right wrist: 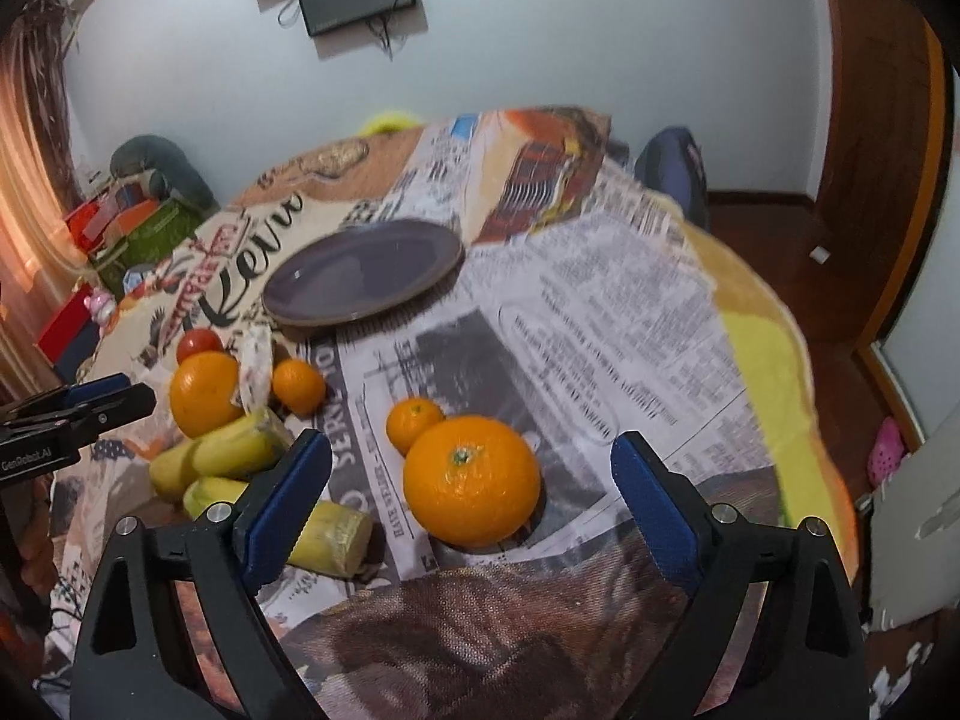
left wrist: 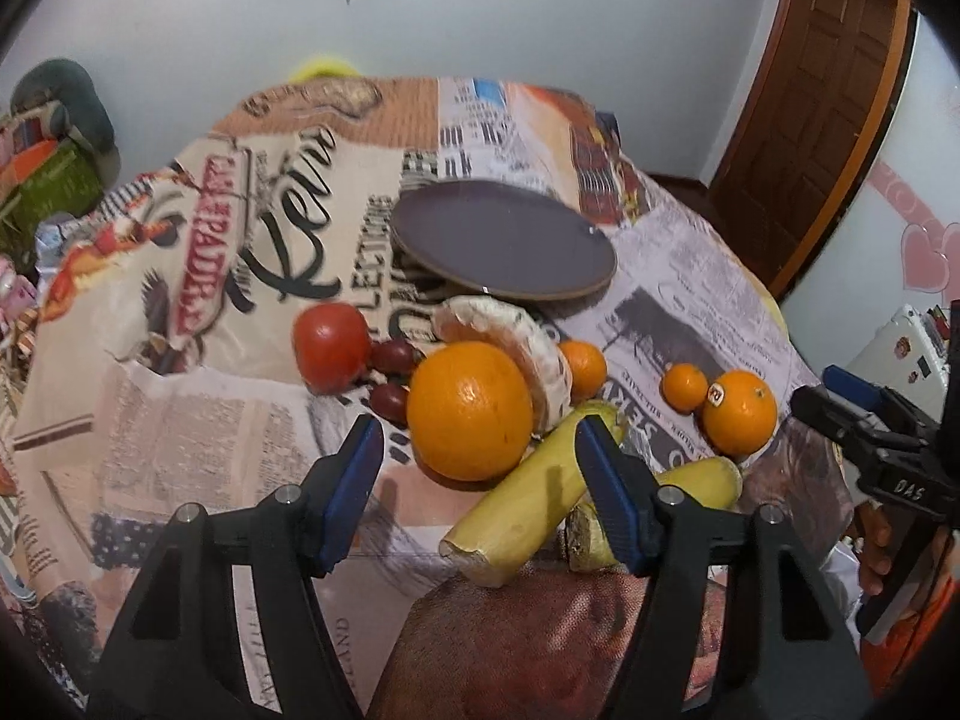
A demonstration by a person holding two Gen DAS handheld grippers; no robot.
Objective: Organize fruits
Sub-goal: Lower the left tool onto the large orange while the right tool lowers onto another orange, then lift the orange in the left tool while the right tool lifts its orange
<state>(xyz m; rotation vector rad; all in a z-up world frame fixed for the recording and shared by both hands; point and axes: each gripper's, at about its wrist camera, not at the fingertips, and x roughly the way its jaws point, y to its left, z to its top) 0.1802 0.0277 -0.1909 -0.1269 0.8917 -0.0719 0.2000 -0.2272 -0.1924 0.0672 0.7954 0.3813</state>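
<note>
Oranges round, glossy | plate flat, dark | claws gaping

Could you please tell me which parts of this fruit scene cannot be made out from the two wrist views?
- Pale round item, left wrist view: the big orange hides its lower part, so its identity is unclear.
- Small dark red fruits, left wrist view: partly behind the tomato; unseen from the right wrist.
- Tablecloth print, right wrist view: blurred, unreadable.
- Purple plate surface, right wrist view: blurred.
</note>
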